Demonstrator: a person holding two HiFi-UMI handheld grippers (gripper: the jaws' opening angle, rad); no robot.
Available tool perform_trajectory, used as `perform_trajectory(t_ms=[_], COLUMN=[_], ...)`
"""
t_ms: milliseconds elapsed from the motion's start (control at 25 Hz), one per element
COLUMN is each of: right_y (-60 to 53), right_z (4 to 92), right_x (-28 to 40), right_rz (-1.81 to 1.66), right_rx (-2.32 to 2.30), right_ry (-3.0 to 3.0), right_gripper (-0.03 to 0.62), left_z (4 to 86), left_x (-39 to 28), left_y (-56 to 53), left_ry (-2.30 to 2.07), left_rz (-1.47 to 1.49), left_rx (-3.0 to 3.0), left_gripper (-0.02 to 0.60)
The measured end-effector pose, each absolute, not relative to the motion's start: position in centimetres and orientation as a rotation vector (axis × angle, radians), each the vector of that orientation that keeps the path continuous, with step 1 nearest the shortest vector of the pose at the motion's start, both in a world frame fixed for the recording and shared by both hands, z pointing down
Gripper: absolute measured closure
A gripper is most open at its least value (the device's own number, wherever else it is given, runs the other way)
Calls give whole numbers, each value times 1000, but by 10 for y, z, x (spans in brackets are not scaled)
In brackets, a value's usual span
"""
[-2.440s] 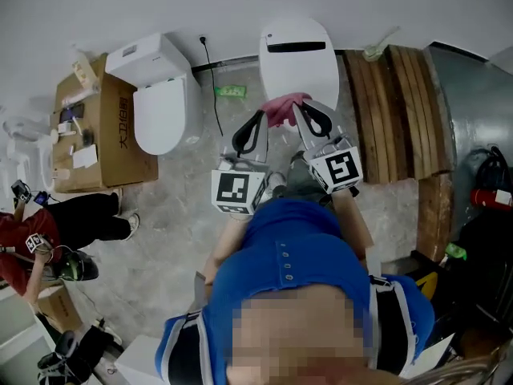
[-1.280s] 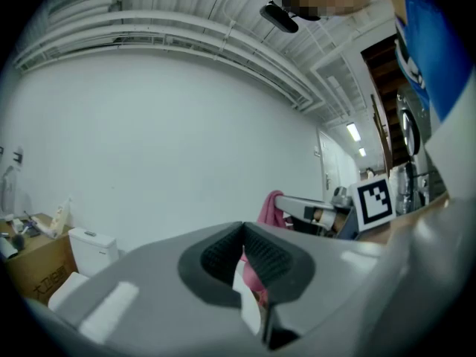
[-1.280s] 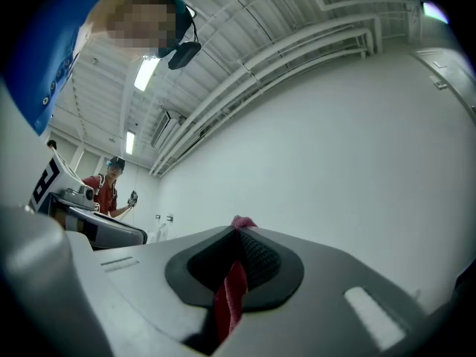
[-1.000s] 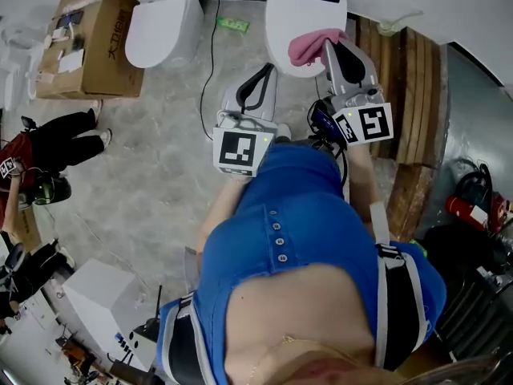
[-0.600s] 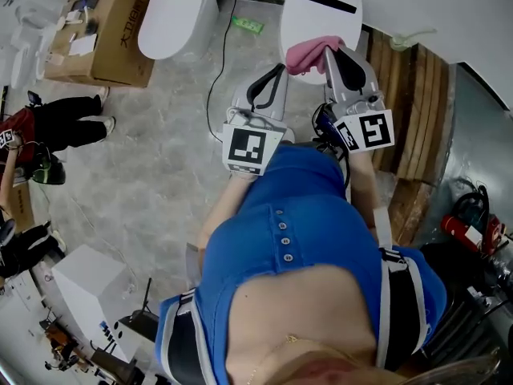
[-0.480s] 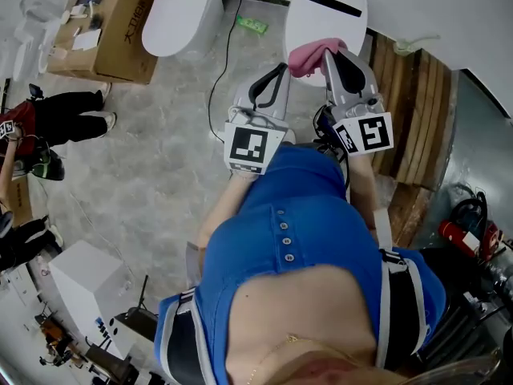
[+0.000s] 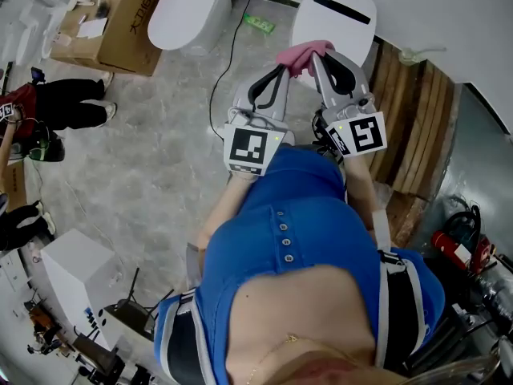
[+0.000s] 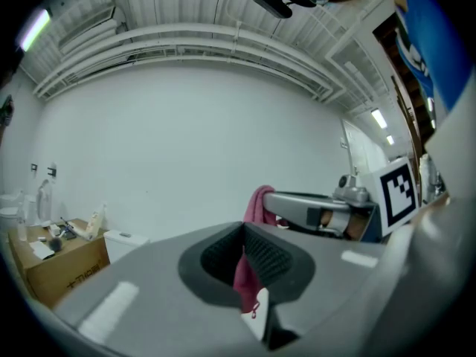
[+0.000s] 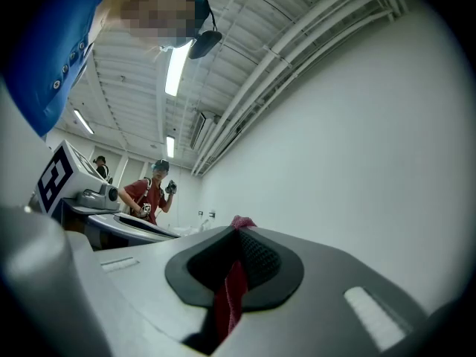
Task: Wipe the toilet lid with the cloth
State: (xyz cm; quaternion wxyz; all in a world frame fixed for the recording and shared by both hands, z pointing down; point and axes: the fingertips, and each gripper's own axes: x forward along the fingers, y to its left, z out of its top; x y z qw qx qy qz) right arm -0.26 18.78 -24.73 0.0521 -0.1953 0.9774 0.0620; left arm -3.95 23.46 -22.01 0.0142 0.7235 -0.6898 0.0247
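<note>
Head view showed both tongs held side by side ahead of the person, their tips leaning toward each other. The left tongs were clenched on the cloth. The left gripper view showed pink fabric with a small white tag pinched between the jaws. The right tongs were clamped on the same cloth, and the right gripper view showed a red strip squeezed between their jaws. The cloth was bunched between the two tips, reaching from one to the other.

The lid lay just beyond the tips, nearer the right tongs. The cloth overlapped the lid's near edge, but whether it touched could not be told.

A second toilet and a box stood well beyond the left tongs, out to their outer side. Planks lay near the right tongs on their outer side. A bystander was far off to the left of the left tongs.
</note>
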Motion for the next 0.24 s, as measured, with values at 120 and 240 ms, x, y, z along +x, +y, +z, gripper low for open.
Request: perform_trajectory(t_ms=[120,240], right_y=[189,190], right_z=[-243,-242], right_x=[-11,-19], right_rz=[188,185], right_rx=[-569,-550], right_ry=[2985,2990], right_gripper=[583,583], left_z=[-217,-215], left_x=[-45,-52], left_y=[234,234], left_ry=[-2158,-2166], left_rz=[81,84], left_rx=[2237,2225], left_gripper=[580,580])
